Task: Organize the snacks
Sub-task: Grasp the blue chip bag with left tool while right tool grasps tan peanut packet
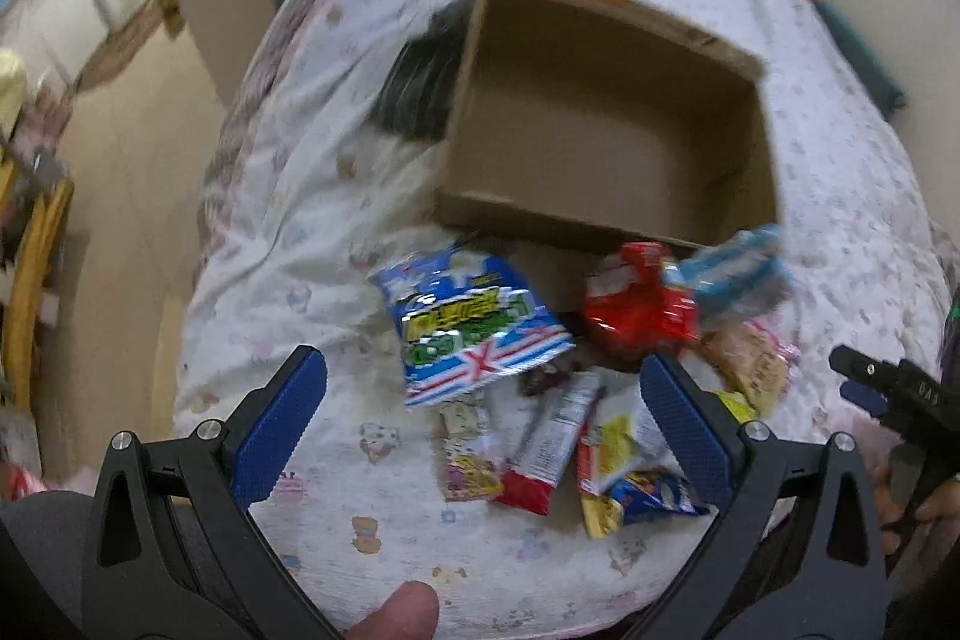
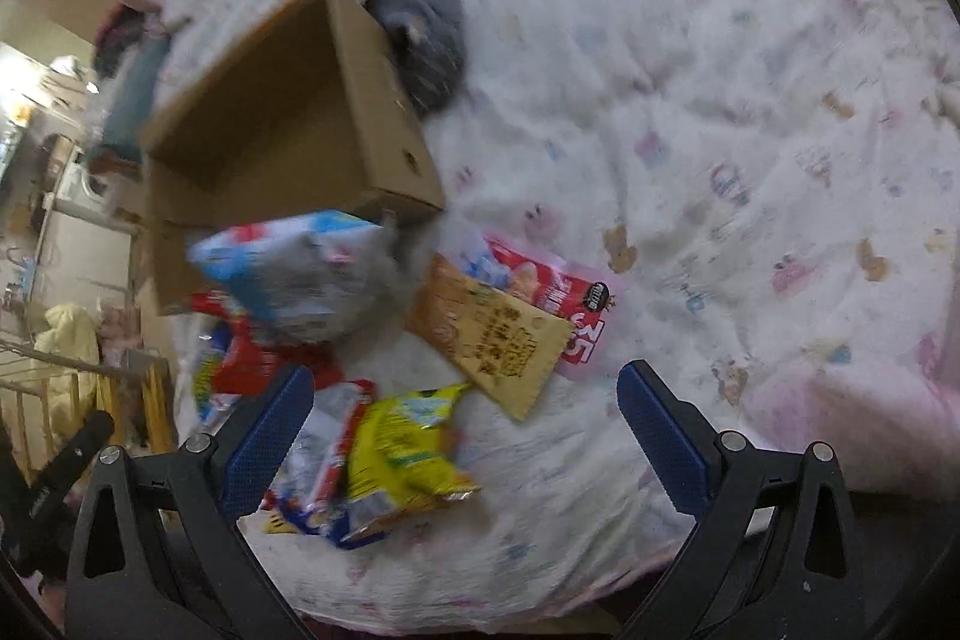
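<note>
An open cardboard box (image 1: pixel 606 112) stands on a bed covered with a white printed quilt (image 1: pixel 312 172); its interior appears empty and its near wall faces a loose pile of snack packets. In the left wrist view, a blue-and-white packet (image 1: pixel 468 328) lies just in front of the box, a red packet (image 1: pixel 636 310) beside it to the right, and a light blue packet (image 1: pixel 735 274) at the box's near right corner. Further packets, among them a red-and-white bar wrapper (image 1: pixel 549 448) and a yellow-and-white packet (image 1: pixel 618 442), lie overlapping nearer the camera. The left hand-held gripper (image 1: pixel 483 424) is released, jaws spread wide above the pile, gripping nothing. A fingertip (image 1: pixel 399 610) shows at the lower edge. The right hand-held gripper (image 2: pixel 465 436) is likewise released and empty, jaws wide apart over a yellow packet (image 2: pixel 408 454). In that view a tan packet (image 2: pixel 492 334) overlaps a red-and-pink packet (image 2: pixel 558 292) on the quilt. A dark grey object (image 2: pixel 429 40) lies against the box's outer wall; what it is cannot be told. Both views are blurred.
</note>
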A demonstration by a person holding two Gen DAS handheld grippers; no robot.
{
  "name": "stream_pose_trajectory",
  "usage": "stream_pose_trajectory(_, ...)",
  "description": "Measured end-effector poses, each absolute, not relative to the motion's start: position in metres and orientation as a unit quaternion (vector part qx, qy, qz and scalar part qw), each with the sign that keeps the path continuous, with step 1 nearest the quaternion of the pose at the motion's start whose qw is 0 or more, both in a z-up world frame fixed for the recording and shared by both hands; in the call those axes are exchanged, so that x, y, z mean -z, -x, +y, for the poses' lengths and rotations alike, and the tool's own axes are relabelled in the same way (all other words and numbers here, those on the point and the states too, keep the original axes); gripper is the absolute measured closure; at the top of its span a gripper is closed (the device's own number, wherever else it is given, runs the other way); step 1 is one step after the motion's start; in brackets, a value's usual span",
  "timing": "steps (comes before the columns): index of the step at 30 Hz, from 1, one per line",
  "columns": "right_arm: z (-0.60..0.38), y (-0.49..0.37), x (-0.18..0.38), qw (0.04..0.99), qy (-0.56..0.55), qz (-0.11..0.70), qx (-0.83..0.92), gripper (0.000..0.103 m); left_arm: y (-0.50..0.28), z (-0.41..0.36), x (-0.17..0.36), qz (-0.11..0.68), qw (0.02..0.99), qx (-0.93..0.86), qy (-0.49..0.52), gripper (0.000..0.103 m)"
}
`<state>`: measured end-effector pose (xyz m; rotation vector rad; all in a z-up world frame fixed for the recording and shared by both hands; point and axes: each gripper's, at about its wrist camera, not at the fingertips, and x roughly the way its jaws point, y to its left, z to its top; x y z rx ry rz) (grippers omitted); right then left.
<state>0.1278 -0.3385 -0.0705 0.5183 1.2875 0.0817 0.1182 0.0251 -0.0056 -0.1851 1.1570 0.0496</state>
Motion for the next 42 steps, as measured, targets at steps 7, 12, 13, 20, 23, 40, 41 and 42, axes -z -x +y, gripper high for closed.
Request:
stream_pose_trajectory(7,-0.315,-0.16,0.112,0.741,-0.16,0.65,-0.059,0.024,-0.145,0.044,0.043,0.579,0.809,-0.048,0.088,0.0)
stream_pose_trajectory(12,-0.277,-0.172,0.117,0.748,-0.007,0.655,-0.104,0.023,-0.151,0.057,0.063,0.595,0.796,-0.057,0.095,0.0)
stream_pose_trajectory(13,-0.27,-0.173,0.12,0.745,0.024,0.657,-0.11,0.023,-0.152,0.06,0.067,0.6,0.792,-0.059,0.103,0.0)
stream_pose_trajectory(20,-0.243,-0.168,0.137,0.746,0.129,0.64,-0.132,0.023,-0.162,0.067,0.079,0.607,0.781,-0.068,0.129,0.0)
stream_pose_trajectory(23,-0.234,-0.16,0.138,0.747,0.154,0.631,-0.142,0.029,-0.167,0.069,0.081,0.608,0.779,-0.072,0.137,0.0)
stream_pose_trajectory(40,-0.314,-0.088,0.08,0.79,0.013,0.594,-0.152,0.065,-0.198,0.04,0.114,0.639,0.754,-0.065,0.134,0.0)
stream_pose_trajectory(41,-0.313,-0.094,0.068,0.793,0.008,0.591,-0.147,0.065,-0.201,0.037,0.115,0.639,0.755,-0.064,0.131,0.0)
stream_pose_trajectory(42,-0.318,-0.094,0.066,0.796,0.003,0.589,-0.143,0.065,-0.204,0.035,0.117,0.639,0.756,-0.064,0.127,0.0)
